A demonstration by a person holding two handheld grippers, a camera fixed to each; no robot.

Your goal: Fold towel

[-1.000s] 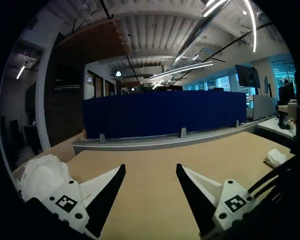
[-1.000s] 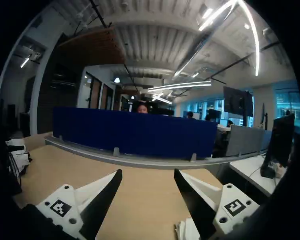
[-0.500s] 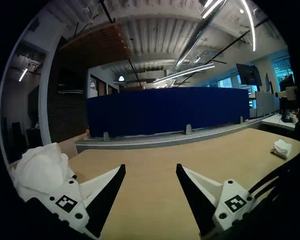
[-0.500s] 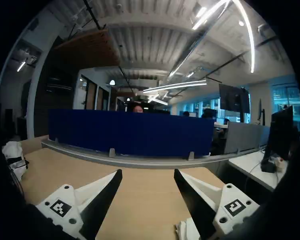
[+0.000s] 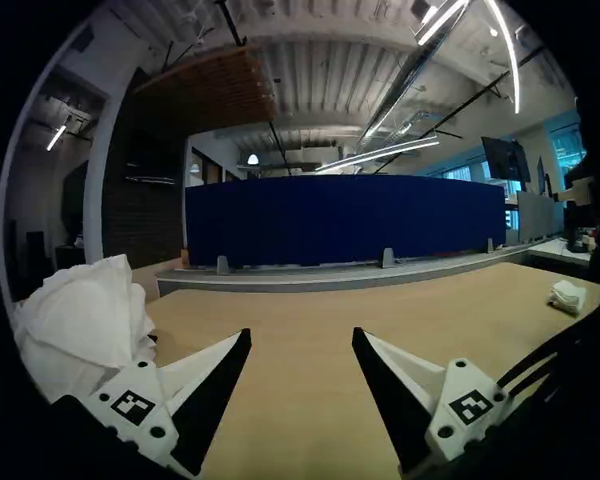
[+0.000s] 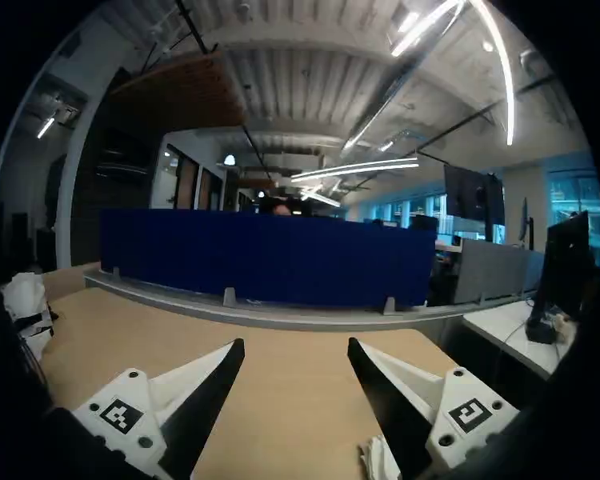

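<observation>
A crumpled white towel pile (image 5: 84, 320) lies on the wooden table (image 5: 316, 320) at the left, just beyond my left finger. My left gripper (image 5: 300, 342) is open above the tabletop with nothing between its fingers. A small folded white towel (image 5: 568, 296) rests near the table's right edge. In the right gripper view my right gripper (image 6: 296, 350) is open over the table (image 6: 140, 336), nothing held. A bit of white cloth (image 6: 378, 462) peeks out beside its right finger, and the white pile (image 6: 22, 300) sits at the far left.
A blue partition (image 5: 340, 220) on a grey rail runs along the table's far edge. A person's head (image 6: 281, 208) shows above the partition (image 6: 260, 256). A dark monitor (image 6: 568, 268) stands on a neighbouring desk to the right.
In the left gripper view the crumpled pile has come closer and looms larger at the left. The right gripper view has barely shifted. Both grippers stay open.
</observation>
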